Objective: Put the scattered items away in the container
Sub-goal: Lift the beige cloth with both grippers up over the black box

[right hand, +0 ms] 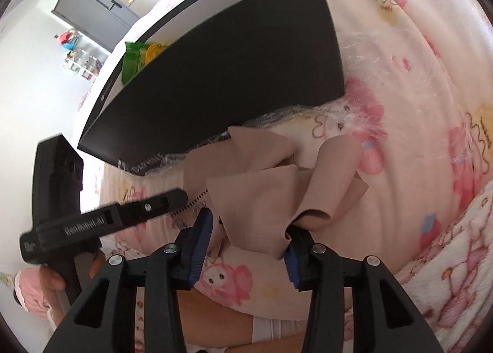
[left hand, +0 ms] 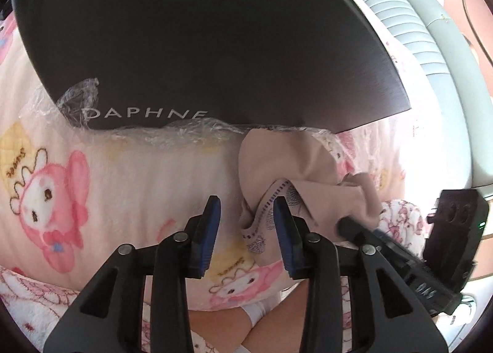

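Note:
A crumpled beige garment [left hand: 295, 168] with a patterned inner band lies on the pink cartoon blanket just in front of a dark brown box [left hand: 215, 38] marked DAPHNE. My left gripper [left hand: 246, 214] is open, its jaws wide apart, with the garment's patterned edge beside its right finger. In the right wrist view the garment [right hand: 265, 189] drapes over my right gripper [right hand: 246, 236], whose jaws stand open around the cloth. The box [right hand: 222, 81] is open at the top and holds a green and yellow packet [right hand: 138, 57]. The left gripper's finger [right hand: 148, 211] reaches in from the left.
Crinkled clear plastic film [left hand: 185, 131] lies along the box's base. A grey-white ribbed bed frame or appliance [left hand: 409, 32] runs at the right. A dark cabinet [right hand: 92, 14] and small shelves stand in the room behind. My knees show below the blanket.

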A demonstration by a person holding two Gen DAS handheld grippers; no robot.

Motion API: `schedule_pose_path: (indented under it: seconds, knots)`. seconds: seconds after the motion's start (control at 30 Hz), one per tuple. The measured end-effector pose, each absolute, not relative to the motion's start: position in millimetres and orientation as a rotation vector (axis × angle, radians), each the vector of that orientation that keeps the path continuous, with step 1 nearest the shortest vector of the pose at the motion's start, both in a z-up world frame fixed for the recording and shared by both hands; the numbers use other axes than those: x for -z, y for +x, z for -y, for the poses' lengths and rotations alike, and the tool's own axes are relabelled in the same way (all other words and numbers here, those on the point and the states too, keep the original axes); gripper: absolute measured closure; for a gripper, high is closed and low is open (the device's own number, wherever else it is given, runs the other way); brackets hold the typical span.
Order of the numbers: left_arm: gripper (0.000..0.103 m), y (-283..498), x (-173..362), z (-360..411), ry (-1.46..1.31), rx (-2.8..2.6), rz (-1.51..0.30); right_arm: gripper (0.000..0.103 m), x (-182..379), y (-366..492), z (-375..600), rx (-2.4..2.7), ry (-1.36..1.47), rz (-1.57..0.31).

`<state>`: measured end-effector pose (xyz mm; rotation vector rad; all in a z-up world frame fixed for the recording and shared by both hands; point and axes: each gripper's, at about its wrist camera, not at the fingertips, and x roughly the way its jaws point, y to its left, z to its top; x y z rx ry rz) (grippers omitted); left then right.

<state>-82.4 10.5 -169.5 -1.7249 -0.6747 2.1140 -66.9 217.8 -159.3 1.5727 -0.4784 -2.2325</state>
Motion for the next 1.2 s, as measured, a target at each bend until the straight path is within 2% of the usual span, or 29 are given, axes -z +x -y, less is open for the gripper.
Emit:
schedule_pose_path:
  seconds: [0.07,0.2,0.37,0.43,0.47,0.5,0.53,0.57,0.63,0.73,0.8,0.9,0.93,1.0,1.1,1.13,1.17,1.2]
  knots:
    - [0.068,-84.5,171.6,-8.5,-1.772,-2.174,0.648,0.064,153.1,-65.9,-221.6,2.274,1.553,0.471]
    - [0.069,-80.5,169.0,0.9,-1.745,-2.209,0.711,0.064,154.9,-63.8,-223.8,2.328,1.587,0.407]
    - [0.062,-76.3,181.6,-18.8,-1.752,-2.012,0.721,0.064,154.1,-70.5,-233.6,2.341,1.530,0.505]
    - [0.064,-75.7,190.6,-27.5,-1.791,-1.973,0.702,0.070,162.9,-73.3,-227.6,2.302,1.557,0.439]
    - [0.067,-75.6,191.0,-30.3,-1.798,-1.976,0.681,0.084,169.5,-73.4,-224.6,2.271,1.600,0.412]
    - [0.075,-74.8,188.9,-32.8,-1.793,-1.980,0.652,0.089,180.2,-73.2,-219.4,2.218,1.669,0.401]
    - [0.093,-73.4,186.4,-33.6,-1.788,-1.988,0.633,0.089,186.6,-70.6,-217.4,2.177,1.694,0.418]
    - [0.097,-71.2,183.3,-32.7,-1.781,-2.016,0.614,0.091,189.7,-67.0,-216.4,2.147,1.692,0.439]
    - [0.101,-65.6,174.1,-24.8,-1.751,-2.099,0.598,0.092,183.0,-58.8,-215.4,2.142,1.648,0.444]
    - [0.101,-57.5,155.8,-4.5,-1.711,-2.286,0.565,0.094,151.6,-52.6,-219.6,2.191,1.496,0.468]
    - [0.101,-53.1,145.6,9.8,-1.667,-2.351,0.613,0.094,127.8,-50.1,-224.8,2.249,1.392,0.481]
    - [0.096,-49.9,143.5,22.9,-1.643,-2.332,0.693,0.094,110.1,-51.4,-230.2,2.308,1.326,0.487]
    - [0.092,-49.4,146.5,22.2,-1.649,-2.296,0.707,0.094,111.2,-54.5,-227.9,2.299,1.353,0.477]
    - [0.087,-47.5,151.1,13.8,-1.662,-2.249,0.675,0.094,119.5,-58.0,-228.2,2.303,1.410,0.451]
    - [0.076,-44.0,158.6,-6.3,-1.693,-2.184,0.575,0.094,140.3,-63.5,-232.2,2.308,1.528,0.467]
    - [0.066,-43.3,164.2,-10.0,-1.715,-2.155,0.580,0.094,145.9,-64.7,-233.9,2.307,1.556,0.486]
    - [0.060,-43.2,169.9,-10.8,-1.738,-2.129,0.599,0.094,150.1,-66.8,-235.5,2.303,1.569,0.502]
    - [0.060,-43.2,176.2,-10.3,-1.764,-2.102,0.626,0.094,151.3,-68.3,-237.8,2.307,1.564,0.516]
